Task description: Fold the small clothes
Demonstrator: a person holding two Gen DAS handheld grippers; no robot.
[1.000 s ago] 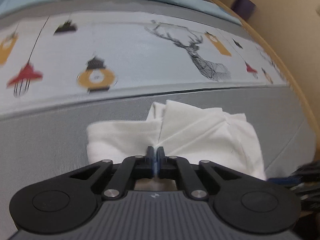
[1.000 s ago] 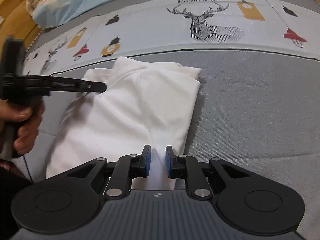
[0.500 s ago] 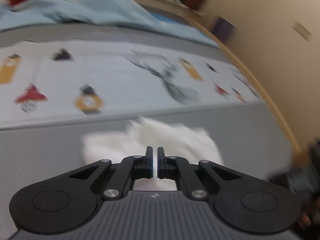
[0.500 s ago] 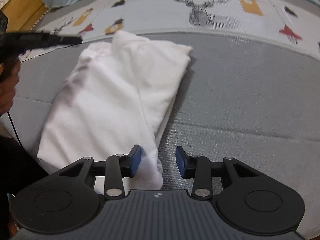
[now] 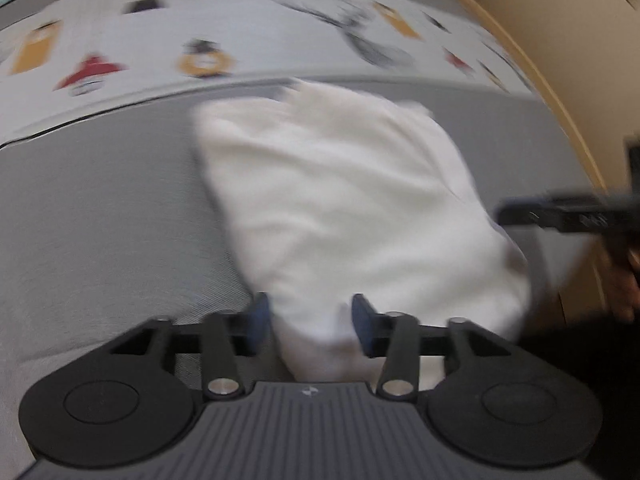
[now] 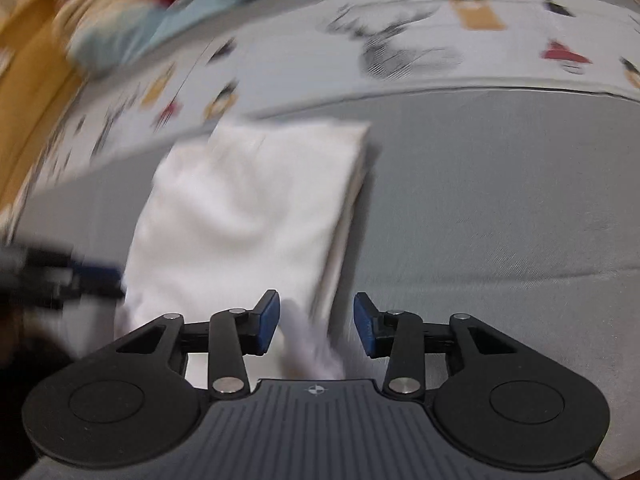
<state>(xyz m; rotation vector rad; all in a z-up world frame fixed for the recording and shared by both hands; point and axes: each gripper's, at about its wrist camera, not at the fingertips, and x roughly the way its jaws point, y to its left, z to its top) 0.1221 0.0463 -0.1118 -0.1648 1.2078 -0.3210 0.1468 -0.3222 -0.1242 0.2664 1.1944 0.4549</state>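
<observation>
Where the garment lay: While both views were blurred, the folded white garment (image 5: 344, 208) lay flat on the grey bed cover (image 5: 104, 216), just below the printed band (image 5: 248, 36) of lamps and a deer.
Long axis: It ran from the near hem, between the grippers, away toward the printed band, leaning a little across each view.
Left gripper: The left gripper (image 5: 311, 322) pointed down at the near end, with the cloth's near-left corner lying between its jaws; the jaws were spreading and the blue pads stood clear of the fabric, pinching nothing as far as the blur allowed.
Right gripper: The right gripper (image 6: 316, 322) sat at the near-right corner, its jaws parted and opening a little more; a tongue of hem showed in the gap, yet the pads did not press on it.
Nearer hand: Each hand stood over its own near corner, so neither was clearly closer; the coming move likely turns on taking the near hem and carrying it along the long axis toward the far edge.
Change from a second ago: The left jaws, then pressed together on a raised fold near the far end, had let go and come back to the near end; the right jaws had widened from a narrow gap, and the garment lay flatter.
Cross-view: The right gripper showed as a dark bar beside the cloth in the left view.
</observation>
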